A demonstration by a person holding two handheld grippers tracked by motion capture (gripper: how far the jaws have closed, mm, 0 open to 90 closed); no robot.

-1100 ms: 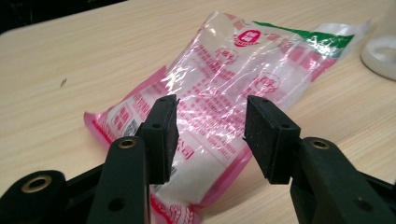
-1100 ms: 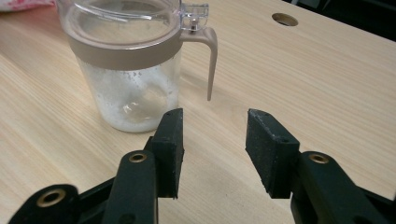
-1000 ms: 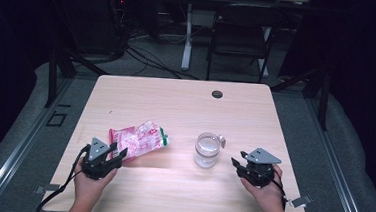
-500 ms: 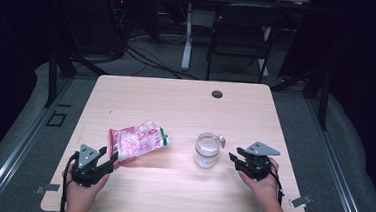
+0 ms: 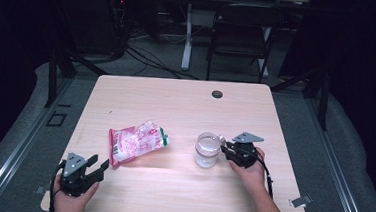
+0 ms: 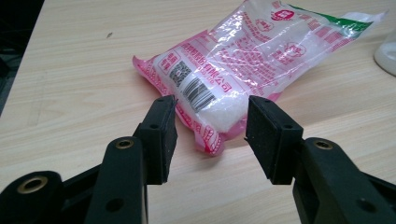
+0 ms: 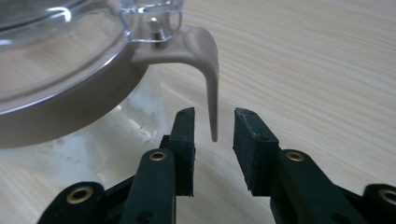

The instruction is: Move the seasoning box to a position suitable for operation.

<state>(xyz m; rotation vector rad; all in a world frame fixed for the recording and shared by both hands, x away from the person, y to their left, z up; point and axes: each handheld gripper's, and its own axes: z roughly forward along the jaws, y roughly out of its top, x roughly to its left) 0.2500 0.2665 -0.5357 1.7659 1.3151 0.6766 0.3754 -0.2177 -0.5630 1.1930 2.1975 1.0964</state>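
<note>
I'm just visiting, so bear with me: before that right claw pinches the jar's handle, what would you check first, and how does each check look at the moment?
1. Handle between the right gripper's jaws: ok. Its tip hangs in the gap.
2. Pads pressing on the handle: not ok. The jaws have just been closing, but gaps remain on both sides.
3. Jar upright on the table: ok.
4. Lid firmly closed: cannot tell.
5. Left gripper out of the way: ok. It is open, near the table's front left corner, with the bag's corner just ahead of its jaws.
6. Bag clear of the jar: ok. Bare table lies between them.
</note>
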